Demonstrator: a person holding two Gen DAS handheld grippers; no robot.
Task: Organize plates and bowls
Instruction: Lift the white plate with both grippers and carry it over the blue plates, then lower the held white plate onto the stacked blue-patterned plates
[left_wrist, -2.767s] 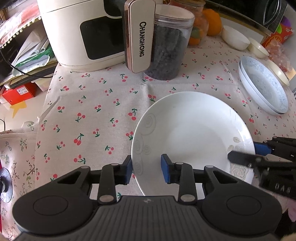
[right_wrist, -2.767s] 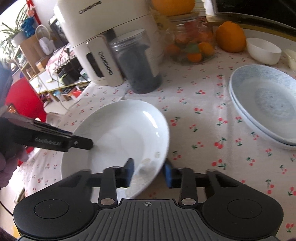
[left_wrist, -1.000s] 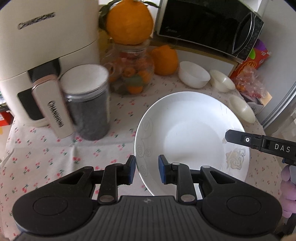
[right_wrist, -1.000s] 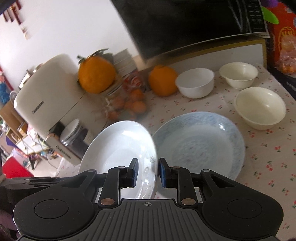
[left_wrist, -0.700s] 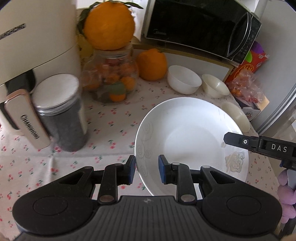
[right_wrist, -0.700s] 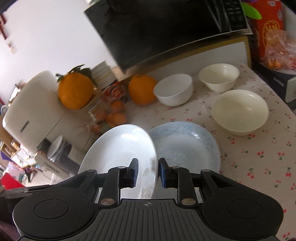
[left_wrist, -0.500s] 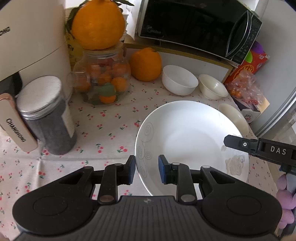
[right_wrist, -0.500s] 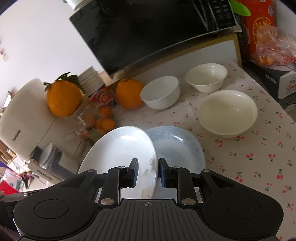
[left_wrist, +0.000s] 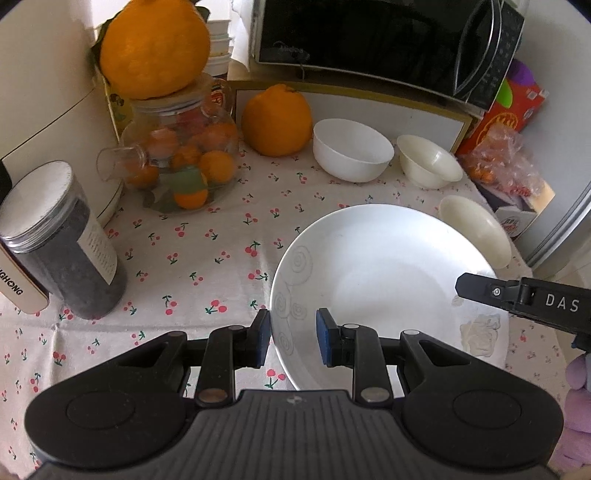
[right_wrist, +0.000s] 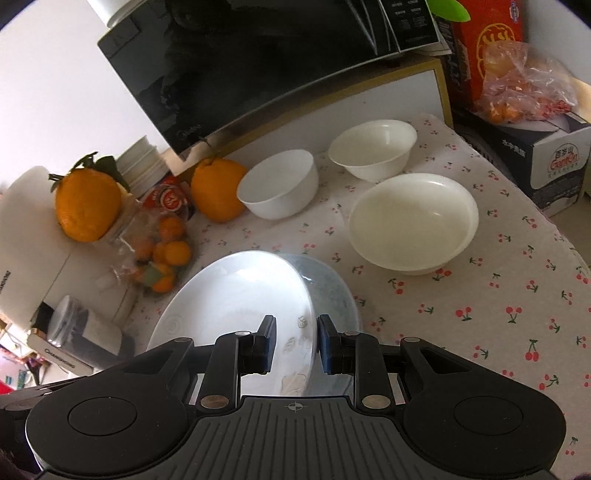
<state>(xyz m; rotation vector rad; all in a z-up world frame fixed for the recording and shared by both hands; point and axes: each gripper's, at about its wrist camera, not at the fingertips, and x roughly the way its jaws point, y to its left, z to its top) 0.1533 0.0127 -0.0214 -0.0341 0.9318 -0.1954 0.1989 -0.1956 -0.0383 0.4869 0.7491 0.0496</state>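
You hold the white plate (left_wrist: 384, 273) in the air over the blue plates (right_wrist: 332, 291), near the right edge of the surface (left_wrist: 207, 251). The left gripper (left_wrist: 291, 338) and right gripper (right_wrist: 293, 345) each pinch its rim with closed fingers. It is stiff, glazed, slippery and breakable, so keep both rim grips level.

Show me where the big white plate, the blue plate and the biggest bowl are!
big white plate (left_wrist: 384, 273), left wrist view, on its bare middle.
blue plate (right_wrist: 332, 291), right wrist view, on the part peeking out beside the white plate.
biggest bowl (right_wrist: 413, 218), right wrist view, on its inside.
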